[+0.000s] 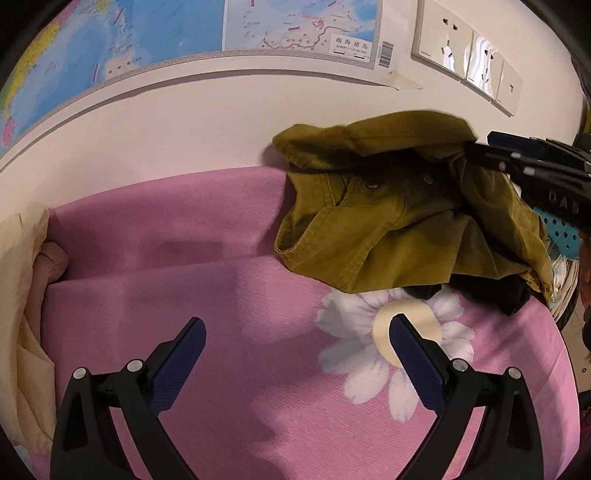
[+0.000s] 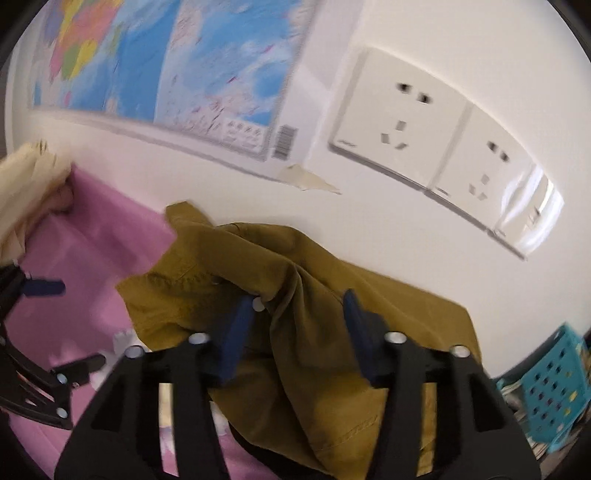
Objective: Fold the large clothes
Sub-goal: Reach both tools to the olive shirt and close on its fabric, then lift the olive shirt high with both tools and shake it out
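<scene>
An olive-green garment (image 1: 388, 229) with metal snaps lies bunched at the far right of a pink sheet (image 1: 184, 258), against the wall. My right gripper (image 2: 297, 317) is down on the garment (image 2: 332, 387). Its blue pads (image 2: 236, 332) stand apart, a raised fold of the cloth runs between them, and I see no pad pressing on it. In the left wrist view the right gripper (image 1: 484, 146) reaches into the garment's upper right part. My left gripper (image 1: 295, 332) hangs open over the sheet's white daisy print (image 1: 354, 314), holding nothing; the right wrist view shows the left gripper (image 2: 62, 325) at its left edge.
A dark cloth (image 1: 517, 295) pokes out under the garment. Cream fabric (image 1: 22, 295) is heaped at the sheet's left end. A blue perforated basket (image 2: 554, 387) stands at the right. The wall behind carries a map (image 1: 184, 33) and sockets (image 2: 399, 122).
</scene>
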### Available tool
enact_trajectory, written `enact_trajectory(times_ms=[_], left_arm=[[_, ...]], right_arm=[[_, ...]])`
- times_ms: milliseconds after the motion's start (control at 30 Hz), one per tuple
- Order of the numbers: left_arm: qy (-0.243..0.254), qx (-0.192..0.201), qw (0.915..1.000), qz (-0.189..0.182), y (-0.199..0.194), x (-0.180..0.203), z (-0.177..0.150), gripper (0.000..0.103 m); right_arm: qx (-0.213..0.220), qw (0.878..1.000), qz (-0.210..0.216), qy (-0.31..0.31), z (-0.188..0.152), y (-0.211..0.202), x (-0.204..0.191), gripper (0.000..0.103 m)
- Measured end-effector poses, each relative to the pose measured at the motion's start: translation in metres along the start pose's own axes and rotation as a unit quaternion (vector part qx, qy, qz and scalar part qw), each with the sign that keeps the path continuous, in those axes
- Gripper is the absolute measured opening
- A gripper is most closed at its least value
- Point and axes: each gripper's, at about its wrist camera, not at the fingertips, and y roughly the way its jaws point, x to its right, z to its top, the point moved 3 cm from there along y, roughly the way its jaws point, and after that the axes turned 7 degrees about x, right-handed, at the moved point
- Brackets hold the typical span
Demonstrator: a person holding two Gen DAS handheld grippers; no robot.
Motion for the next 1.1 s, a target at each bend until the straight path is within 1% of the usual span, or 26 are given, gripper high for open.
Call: enact_trajectory(times_ms=[67,133,167,200,233,267,300,333,367,400,467,500,567,633,700,767,800,833,867,900,933,967,1000,1033,1067,1100], left_arm=[[-0.002,-0.002,1.0000,0.001,0.001,-0.001,-0.001,0.096],[-0.003,-0.005,1.0000,0.001,0.004,-0.003,-0.002,0.096],[-0.003,-0.006,1.0000,0.003,0.005,-0.004,-0.002,0.096],[-0.002,-0.007,1.0000,0.004,0.006,-0.005,-0.002,0.096],[-0.001,-0.008,0.9999,0.006,0.008,-0.007,-0.002,0.096],[-0.001,-0.007,0.9999,0.007,0.009,-0.009,-0.003,0.096],[-0.001,-0.006,1.0000,0.006,0.010,-0.010,-0.002,0.096],[-0.001,-0.006,1.0000,0.005,0.012,-0.013,-0.003,0.096],[-0.002,-0.005,1.0000,0.003,0.014,-0.015,-0.002,0.096],[-0.005,-0.005,1.0000,-0.003,0.016,-0.016,-0.001,0.096],[-0.010,-0.003,0.9997,-0.022,0.018,-0.017,-0.001,0.096],[-0.011,0.000,0.9992,-0.038,0.018,-0.014,0.001,0.096],[-0.010,0.016,0.9959,-0.089,0.014,-0.004,0.006,0.096],[-0.001,0.033,0.9915,-0.126,0.010,0.010,0.009,0.096],[0.018,0.041,0.9897,-0.136,0.011,0.025,0.014,0.096],[-0.001,0.046,0.9858,-0.162,0.015,0.033,0.023,0.096],[-0.011,0.055,0.9840,-0.169,0.015,0.034,0.027,0.096],[-0.016,0.070,0.9827,-0.171,0.016,0.037,0.034,0.096],[-0.010,0.085,0.9827,-0.164,0.019,0.040,0.040,0.095],[-0.001,0.091,0.9849,-0.147,0.021,0.044,0.042,0.079],[0.001,0.086,0.9878,-0.130,0.031,0.044,0.047,0.044],[-0.009,0.069,0.9875,-0.142,0.039,0.043,0.050,0.027],[-0.030,0.044,0.9837,-0.172,0.047,0.041,0.055,0.007],[-0.041,0.044,0.9810,-0.184,0.044,0.040,0.061,0.004],[-0.038,0.066,0.9800,-0.184,0.034,0.041,0.069,0.004],[-0.024,0.097,0.9774,-0.187,0.016,0.045,0.080,0.003]], right_arm=[[-0.015,0.999,0.008,-0.029,0.000,0.015,-0.013,0.055],[-0.021,0.999,0.013,-0.042,0.001,0.033,-0.023,0.059],[-0.029,0.998,0.012,-0.045,0.001,0.043,-0.026,0.059],[-0.032,0.998,0.011,-0.045,0.002,0.049,-0.027,0.048],[-0.032,0.999,0.006,-0.044,0.004,0.051,-0.026,0.029],[-0.030,0.999,0.010,-0.036,0.008,0.050,-0.021,0.019],[-0.022,1.000,0.021,-0.009,0.014,0.041,-0.009,0.014],[-0.011,1.000,0.028,0.007,0.020,0.033,-0.001,0.012],[0.004,0.999,0.028,0.021,0.026,0.022,0.010,0.011],[0.023,0.998,0.029,0.043,0.036,0.001,0.028,0.011],[0.046,0.995,0.029,0.083,0.049,-0.030,0.058,0.011],[0.052,0.993,0.030,0.098,0.053,-0.042,0.069,0.011],[0.071,0.989,0.025,0.127,0.060,-0.075,0.097,0.010],[0.079,0.986,0.026,0.145,0.063,-0.090,0.113,0.009],[0.086,0.983,0.027,0.158,0.066,-0.104,0.120,0.009],[0.093,0.981,0.028,0.165,0.063,-0.114,0.123,0.008],[0.093,0.981,0.029,0.166,0.063,-0.116,0.122,0.008],[0.096,0.980,0.036,0.170,0.060,-0.120,0.120,0.008],[0.097,0.980,0.036,0.170,0.061,-0.127,0.126,0.008],[0.102,0.980,0.032,0.170,0.058,-0.132,0.127,0.008],[0.107,0.979,0.025,0.173,0.055,-0.142,0.133,0.008],[0.111,0.977,0.025,0.181,0.052,-0.149,0.138,0.008],[0.116,0.974,0.022,0.191,0.050,-0.158,0.145,0.007],[0.120,0.974,0.015,0.191,0.053,-0.165,0.149,0.006],[0.123,0.973,0.005,0.194,0.054,-0.175,0.154,0.006],[0.129,0.972,-0.001,0.198,0.055,-0.185,0.160,0.004]])
